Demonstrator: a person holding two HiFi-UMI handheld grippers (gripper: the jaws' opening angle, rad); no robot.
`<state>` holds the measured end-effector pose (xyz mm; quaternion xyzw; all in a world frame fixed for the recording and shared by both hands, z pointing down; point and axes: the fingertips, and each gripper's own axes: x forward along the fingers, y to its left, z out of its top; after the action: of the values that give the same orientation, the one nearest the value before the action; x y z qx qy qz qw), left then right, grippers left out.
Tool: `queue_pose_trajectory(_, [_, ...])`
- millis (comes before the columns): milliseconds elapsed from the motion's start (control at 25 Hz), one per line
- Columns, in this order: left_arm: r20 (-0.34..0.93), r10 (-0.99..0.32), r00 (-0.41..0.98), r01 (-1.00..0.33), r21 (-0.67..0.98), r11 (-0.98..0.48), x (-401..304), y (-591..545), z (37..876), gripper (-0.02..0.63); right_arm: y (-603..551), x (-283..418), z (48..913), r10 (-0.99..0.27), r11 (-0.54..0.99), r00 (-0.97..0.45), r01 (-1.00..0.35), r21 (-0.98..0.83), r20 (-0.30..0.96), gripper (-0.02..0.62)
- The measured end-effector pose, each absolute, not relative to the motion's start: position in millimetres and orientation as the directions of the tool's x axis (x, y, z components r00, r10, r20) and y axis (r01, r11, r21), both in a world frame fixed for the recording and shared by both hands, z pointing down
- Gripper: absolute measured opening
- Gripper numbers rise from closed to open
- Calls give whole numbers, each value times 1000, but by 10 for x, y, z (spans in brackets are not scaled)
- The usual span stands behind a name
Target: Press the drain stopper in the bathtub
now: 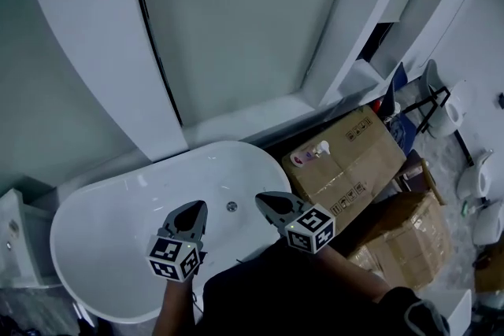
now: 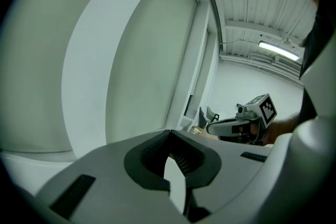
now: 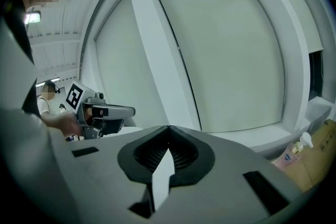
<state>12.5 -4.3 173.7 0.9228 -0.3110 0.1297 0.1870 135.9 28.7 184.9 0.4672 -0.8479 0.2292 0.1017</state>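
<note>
Over the tub (image 1: 102,240), the left gripper (image 1: 191,215) and right gripper (image 1: 272,203) are hovering empty, jaws together, flanking the stopper (image 1: 231,206) on the tub floor. A tip coming down off-centre risks glancing off the small stopper and skidding across the enamel.

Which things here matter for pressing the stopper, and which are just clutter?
For the job:
bathtub
drain stopper
left gripper
right gripper

Lying about:
cardboard boxes
bottle
ceramic fixtures
</note>
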Motion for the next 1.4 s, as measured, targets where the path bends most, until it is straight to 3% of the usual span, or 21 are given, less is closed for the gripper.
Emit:
queue_pose_trajectory(480, [440, -550, 710, -694, 303, -654, 753, -637, 2195, 11, -518, 1801, 2522, -614, 544, -652, -758, -360, 445, 14])
queue_pose_trajectory(1160, [558, -504, 659, -736, 344, -583, 613, -984, 3640, 11, -575, 1317, 4017, -421, 540, -727, -682, -494, 543, 14])
queue_pose_trajectory(1280, [593, -513, 620, -755, 275, -595, 521, -1001, 4089, 11, -592, 1254, 4428, -375, 564, -725, -673, -478, 577, 14])
queue_pose_trajectory(1400, [593, -516, 618, -771, 328, -546, 468, -1008, 4571, 11, -545, 1177, 4827, -334, 585, -732, -655, -478, 594, 14])
